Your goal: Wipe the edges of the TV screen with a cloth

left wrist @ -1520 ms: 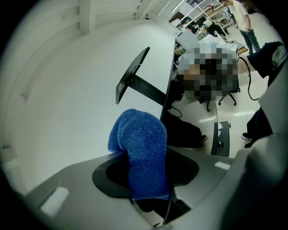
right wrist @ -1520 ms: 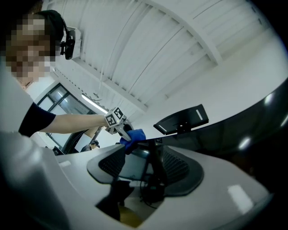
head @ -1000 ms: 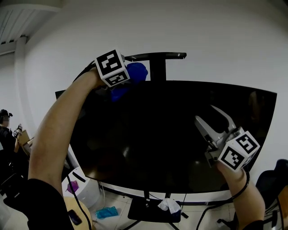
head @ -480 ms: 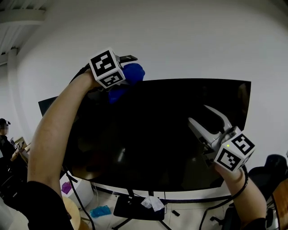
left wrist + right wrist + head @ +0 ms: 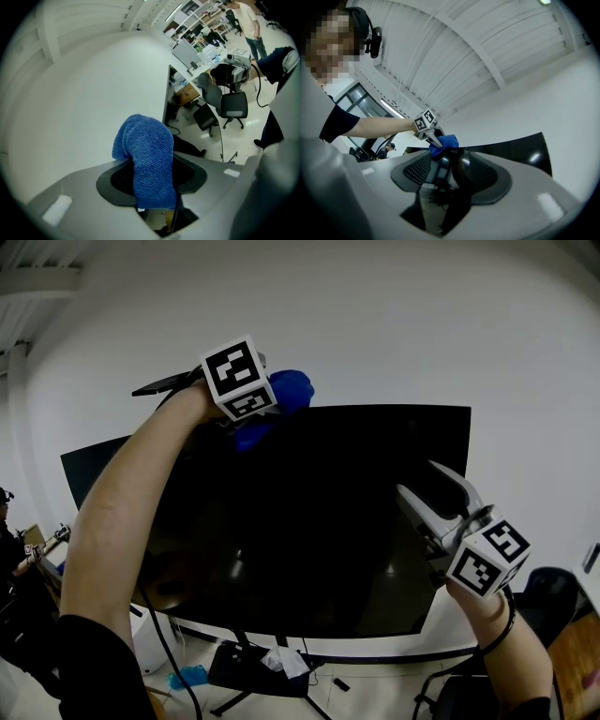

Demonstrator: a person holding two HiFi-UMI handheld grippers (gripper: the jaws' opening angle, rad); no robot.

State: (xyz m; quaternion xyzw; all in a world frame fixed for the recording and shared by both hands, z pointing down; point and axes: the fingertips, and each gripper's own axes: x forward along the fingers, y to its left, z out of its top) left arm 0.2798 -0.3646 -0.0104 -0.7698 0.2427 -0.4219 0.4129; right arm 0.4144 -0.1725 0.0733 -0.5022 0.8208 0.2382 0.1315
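The big black TV screen [image 5: 328, 512] fills the middle of the head view. My left gripper [image 5: 272, 404] is shut on a blue cloth [image 5: 286, 392], which rests on the TV's top edge left of centre. In the left gripper view the cloth [image 5: 150, 154] bulges out between the jaws [image 5: 152, 180], with the TV's edge [image 5: 167, 101] just beyond it. My right gripper [image 5: 439, 495] is lower right, in front of the screen, open with nothing between its fingers. The right gripper view looks across the screen [image 5: 520, 147] to the cloth [image 5: 445, 143].
A white wall stands behind the TV. The dark stand base [image 5: 253, 667], with a white rag [image 5: 281, 662] on it, sits on the floor below. A second dark screen [image 5: 89, 465] shows at the left, and a chair [image 5: 548, 592] at the right.
Both grippers have travelled to the right along the TV. The cloth has slid along the top edge toward the right corner, and the right gripper is nearer the screen's right side.
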